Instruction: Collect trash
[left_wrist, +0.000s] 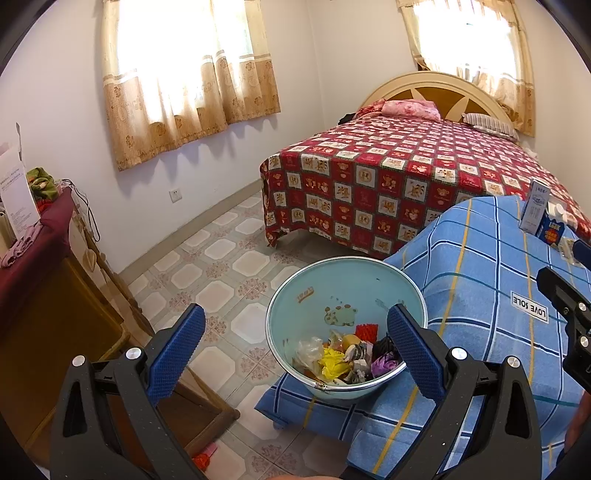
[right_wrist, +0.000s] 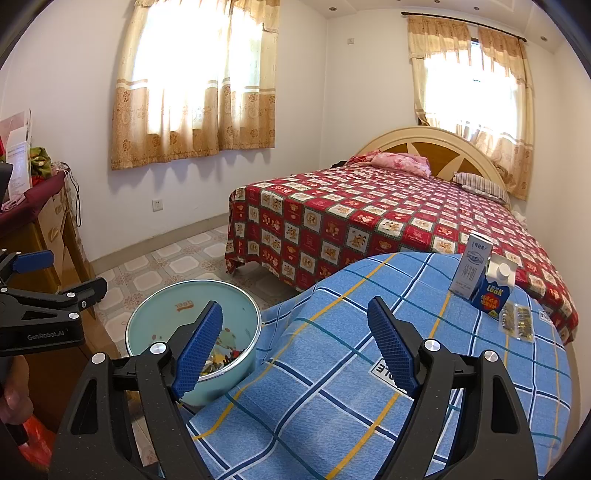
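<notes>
One pale-blue basin (left_wrist: 380, 280) of wrappers sits at 6 o'clock on the blue checked cloth (right_wrist: 332, 369). Two cartons (right_wrist: 480, 280) stand at 2 o'clock. Left gripper (left_wrist: 295, 347) and right gripper (right_wrist: 295, 345) both gape, grasping nothing.

The left gripper (left_wrist: 295, 354) is hovering with its blue-padded jaws spread wide, gripping nothing. To its right, the right gripper (right_wrist: 295, 350) is likewise gaping wide and carrying nothing, both pointing forward and slightly downward.
</notes>
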